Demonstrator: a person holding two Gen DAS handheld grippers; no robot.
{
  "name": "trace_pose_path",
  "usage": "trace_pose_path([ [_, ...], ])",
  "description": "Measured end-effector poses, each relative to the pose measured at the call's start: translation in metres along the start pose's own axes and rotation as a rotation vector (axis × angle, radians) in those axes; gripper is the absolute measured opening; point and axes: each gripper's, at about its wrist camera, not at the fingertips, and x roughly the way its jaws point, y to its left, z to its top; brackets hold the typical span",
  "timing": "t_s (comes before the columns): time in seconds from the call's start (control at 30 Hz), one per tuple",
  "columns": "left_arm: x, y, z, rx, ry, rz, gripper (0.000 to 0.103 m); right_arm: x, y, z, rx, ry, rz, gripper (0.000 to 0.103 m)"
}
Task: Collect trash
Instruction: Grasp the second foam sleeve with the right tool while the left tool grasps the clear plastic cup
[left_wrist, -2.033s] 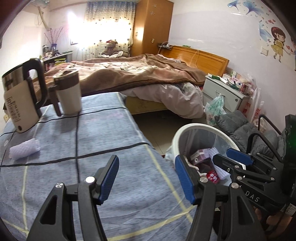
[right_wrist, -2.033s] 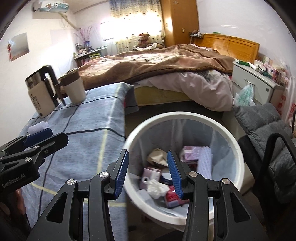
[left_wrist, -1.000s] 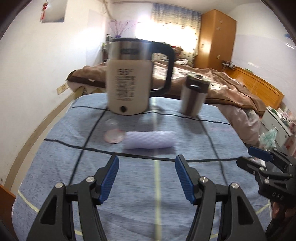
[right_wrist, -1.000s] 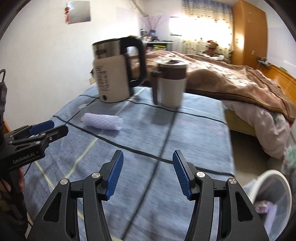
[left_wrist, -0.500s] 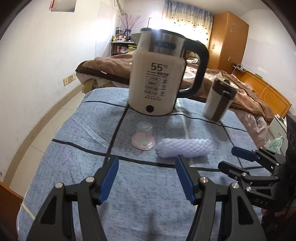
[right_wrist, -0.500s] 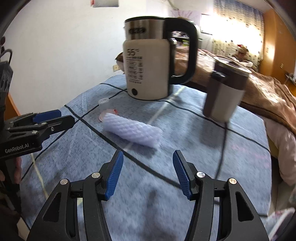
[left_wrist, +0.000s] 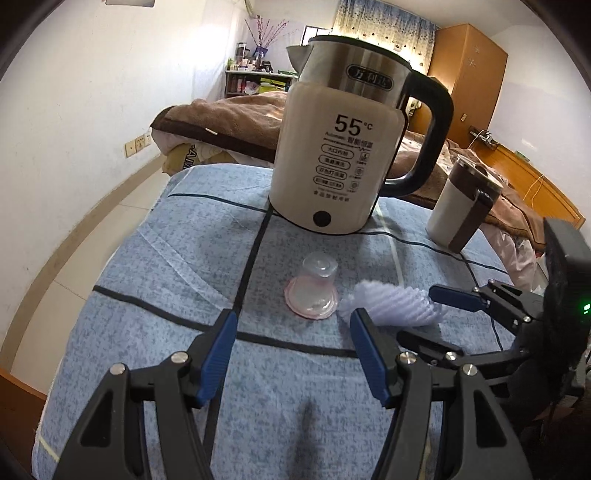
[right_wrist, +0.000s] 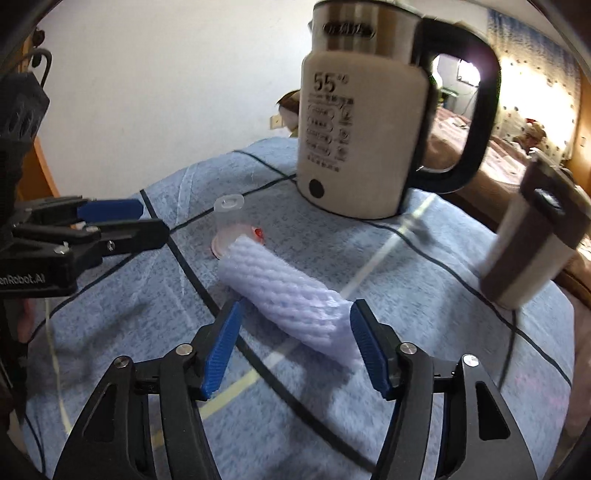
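Note:
A pale lilac foam net sleeve lies on the blue checked tablecloth, and it also shows in the left wrist view as the foam sleeve. Its near end sits between the jaws of my right gripper, which are opening, and the pads do not press on it. An upturned clear plastic cup with a pink rim stands just left of the sleeve. My left gripper hovers open a little short of that cup, nothing between its fingers. In the right wrist view, the cup stands behind the sleeve's far end.
A cream and steel electric kettle stands behind the trash, with a brown and white lidded mug to its right. A black cord runs over the cloth near the mug. The tablecloth drops off at the left edge. A bed lies beyond.
Both grippers have swung from the bin to the table and closed in on the cup and sleeve. The right gripper's jaws have widened, and the sleeve's end now lies between them.

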Motion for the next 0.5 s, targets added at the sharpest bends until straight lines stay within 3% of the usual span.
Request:
trace_pose_path([
  [0.3, 0.016, -0.005, 0.018, 0.011, -0.008, -0.014, 0.066, 0.020, -0.013, 0.011, 0.023, 0.032, -0.051, 0.062],
  [0.33, 0.018, -0.005, 0.019, 0.012, -0.006, -0.016, 0.066, 0.020, -0.014, 0.011, 0.034, 0.030, -0.052, 0.057],
  [0.37, 0.020, -0.006, 0.020, 0.010, -0.003, -0.019, 0.066, 0.020, -0.016, 0.009, 0.046, 0.028, -0.060, 0.045],
  [0.5, 0.033, -0.009, 0.020, 0.019, 0.018, -0.016, 0.066, 0.018, -0.025, 0.008, 0.096, 0.022, -0.080, 0.030],
])
